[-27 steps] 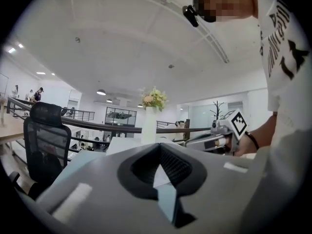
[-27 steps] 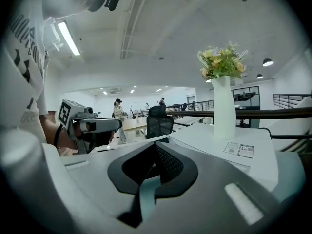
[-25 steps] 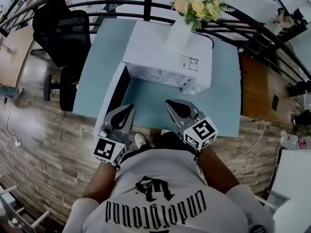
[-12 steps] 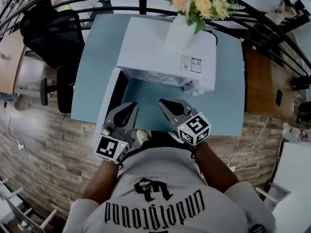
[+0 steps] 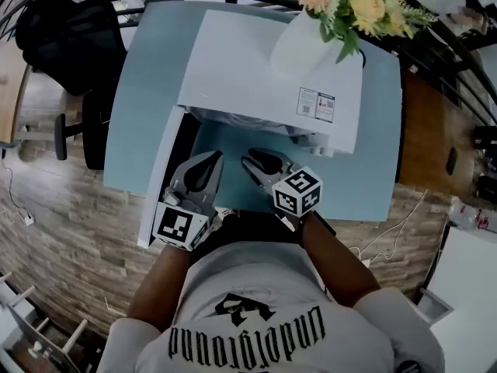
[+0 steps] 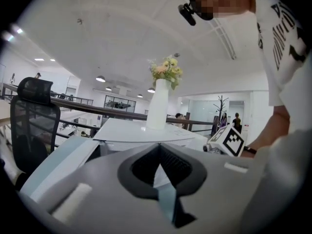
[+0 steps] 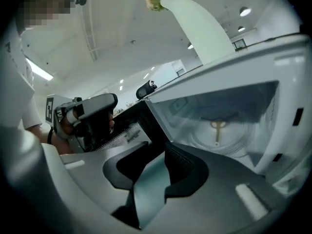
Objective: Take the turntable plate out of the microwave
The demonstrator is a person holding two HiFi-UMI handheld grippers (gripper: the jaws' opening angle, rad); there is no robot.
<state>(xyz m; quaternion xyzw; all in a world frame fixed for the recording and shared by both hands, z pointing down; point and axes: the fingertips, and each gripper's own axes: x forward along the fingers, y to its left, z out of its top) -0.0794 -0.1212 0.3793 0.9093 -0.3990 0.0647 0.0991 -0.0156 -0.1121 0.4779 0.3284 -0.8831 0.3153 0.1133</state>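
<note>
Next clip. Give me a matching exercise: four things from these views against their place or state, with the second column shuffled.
Things:
1. microwave door
2. vase
3. turntable plate
4. left gripper

Place or state:
a. inside the microwave
b. fingers shut, nothing held
c. swung open
d. standing on top of the microwave

Pairs: 1-c; 2-d; 3-a; 4-b

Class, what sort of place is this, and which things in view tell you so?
Probably an open-plan office: a black office chair beside the light blue table, a dark railing with more workspace beyond, and the white microwave standing on that table.
</note>
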